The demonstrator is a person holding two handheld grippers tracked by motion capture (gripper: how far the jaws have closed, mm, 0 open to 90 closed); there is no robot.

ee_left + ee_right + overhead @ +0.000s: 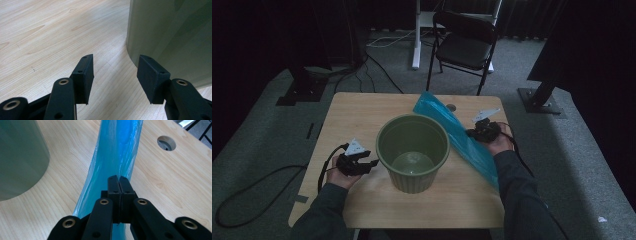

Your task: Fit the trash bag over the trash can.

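Plastic film is what I handle here, so I expect it to be very light, soft and slippery; it will fold and slide easily, and I judge the best place to take it is a gathered edge, not the flat middle.

From the high view, the blue bag (462, 140) lies as a long, wrinkled, half-transparent strip on the desk (357, 115), just beside the right side of the green bin (413, 152). My right gripper (475, 133) holds it near the middle of its right edge. My left gripper (368, 164) rests near the left side of the bin. The bin stands upright and looks empty inside.

From the left gripper view, my jaws are spread wide with nothing between them, only bare wood below. The smooth wall of the bin (172, 37) is just beside the right jaw; I cannot tell if it touches.

From the right gripper view, my right gripper (119, 182) is pressed together, pinching the bag (117, 150), which stretches away from the jaws over the desk. A round hole (166, 143) is in the desk to the right.
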